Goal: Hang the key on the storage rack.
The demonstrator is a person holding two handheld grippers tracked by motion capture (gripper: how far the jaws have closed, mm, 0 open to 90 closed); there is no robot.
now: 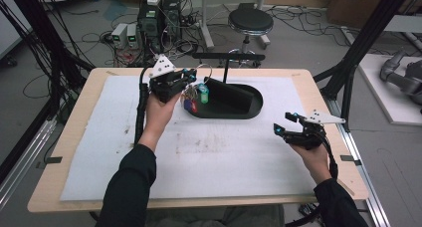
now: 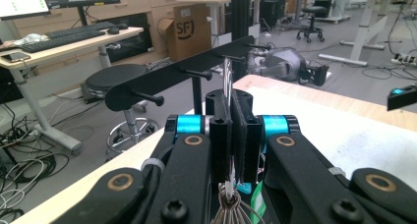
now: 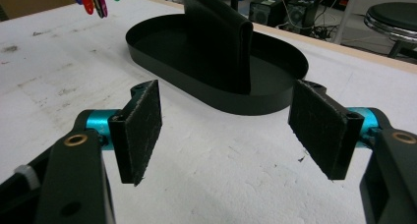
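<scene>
The right gripper (image 1: pixel 287 122) rests near the mat's right edge, jaws wide and empty. Farther off, the left gripper (image 1: pixel 191 77) pinches a key ring (image 2: pixel 227 81), probably with coloured tags (image 1: pixel 196 97), above the black tray (image 1: pixel 249 112), below the peg rack (image 2: pixel 182 71)

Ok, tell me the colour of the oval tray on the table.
Black; the tray shows best in the right gripper view.

Grey floor (image 1: pixel 298 43), tangled cables (image 1: pixel 89 38), black stool (image 1: pixel 250 22), desk with keyboard (image 2: pixel 64 37)
</scene>
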